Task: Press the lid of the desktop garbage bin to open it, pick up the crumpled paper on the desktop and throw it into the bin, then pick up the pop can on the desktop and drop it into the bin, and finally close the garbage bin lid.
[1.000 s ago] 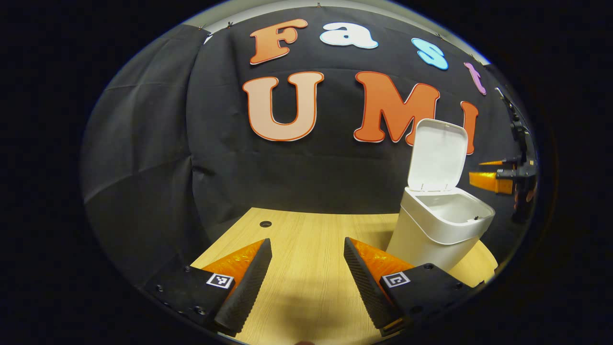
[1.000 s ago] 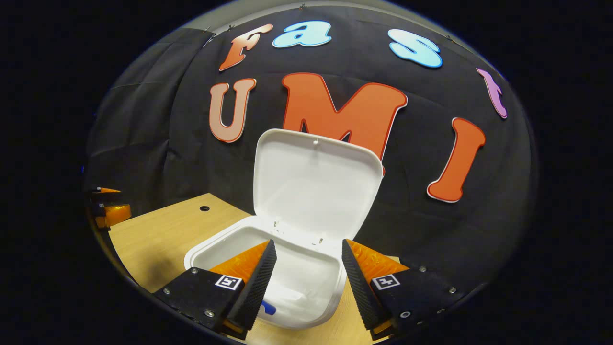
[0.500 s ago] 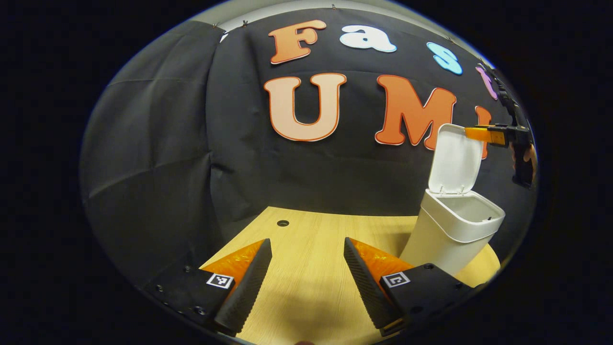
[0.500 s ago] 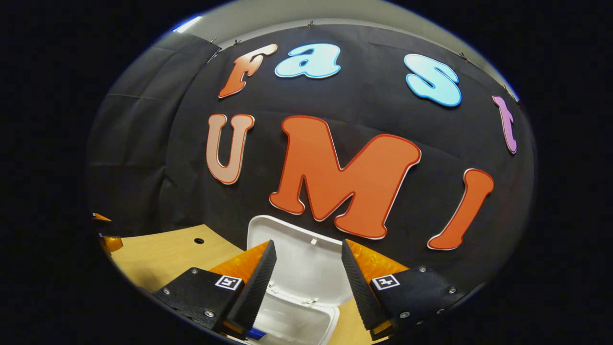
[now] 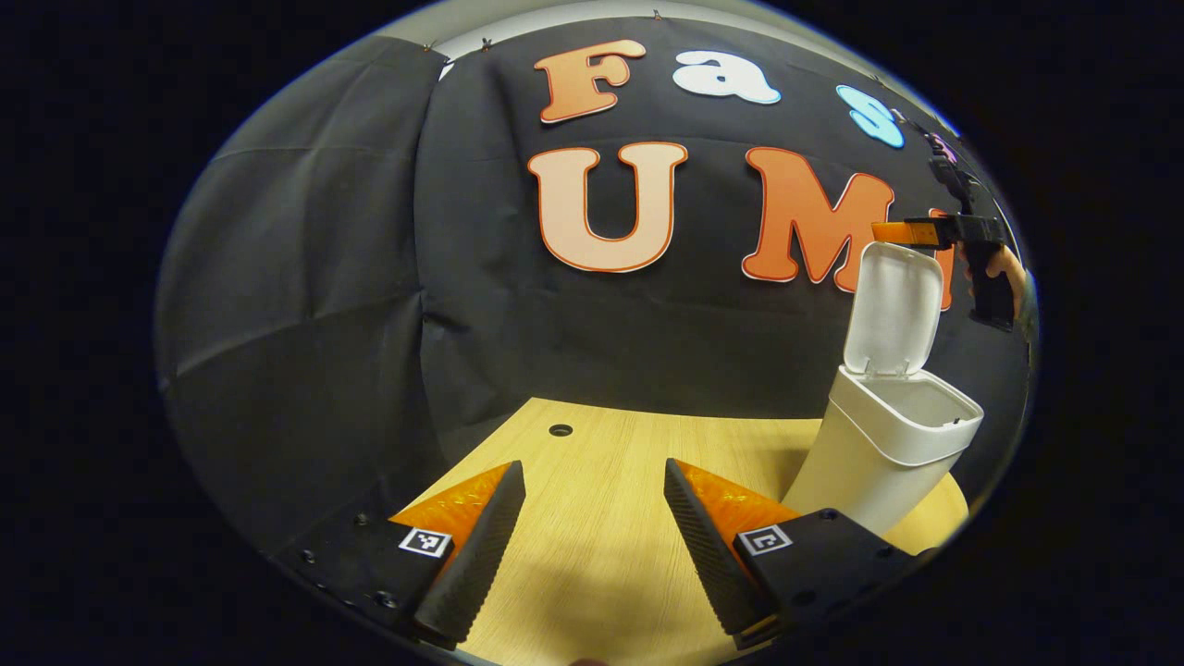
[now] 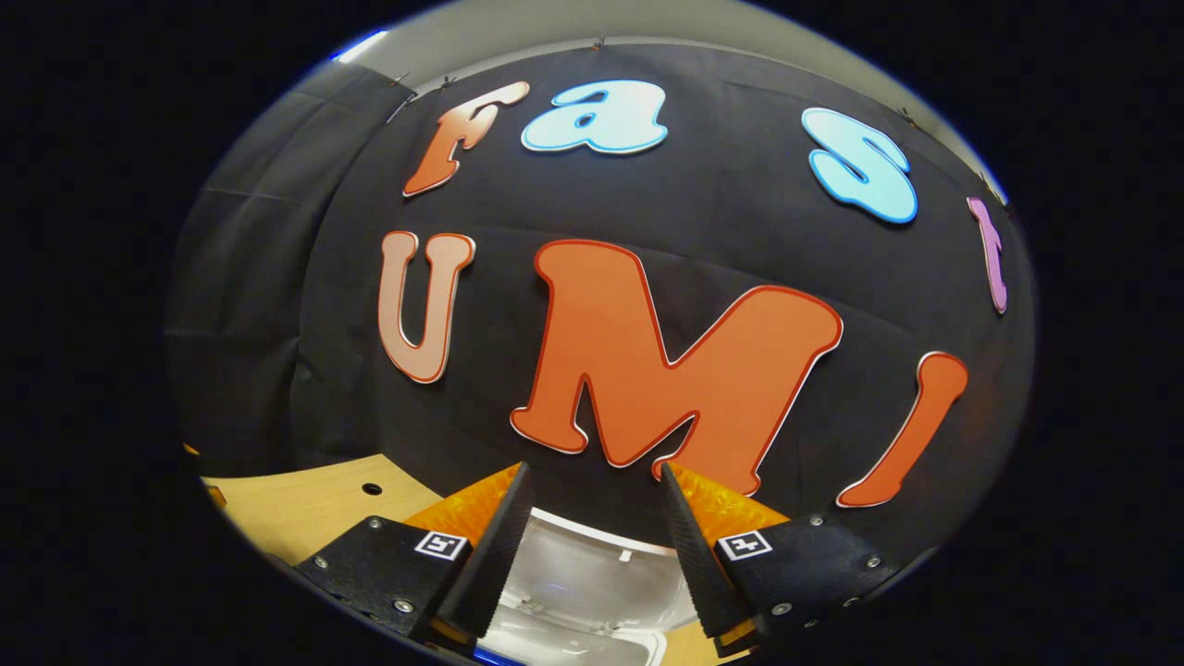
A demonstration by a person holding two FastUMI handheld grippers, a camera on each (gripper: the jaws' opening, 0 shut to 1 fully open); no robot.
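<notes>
The white desktop bin [image 5: 879, 462] stands on the wooden table [image 5: 610, 462] at the right of the left gripper view, its lid [image 5: 893, 310] raised upright. My right gripper [image 5: 893, 231], held by a hand, reaches over the lid's top edge there. In the right gripper view that gripper [image 6: 592, 536] is open above the lid [image 6: 592, 578], whose inner face lies just below its fingers. My left gripper [image 5: 592, 536] is open and empty, low over the table to the left of the bin.
A small round hole [image 5: 561, 430] sits in the tabletop near the back edge. The black cloth wall [image 5: 370, 277] rises close behind the table and the bin.
The right gripper has risen from over the bin's opening to the lid's top edge. The left gripper view has swung a little left, so the bin sits further right in it.
</notes>
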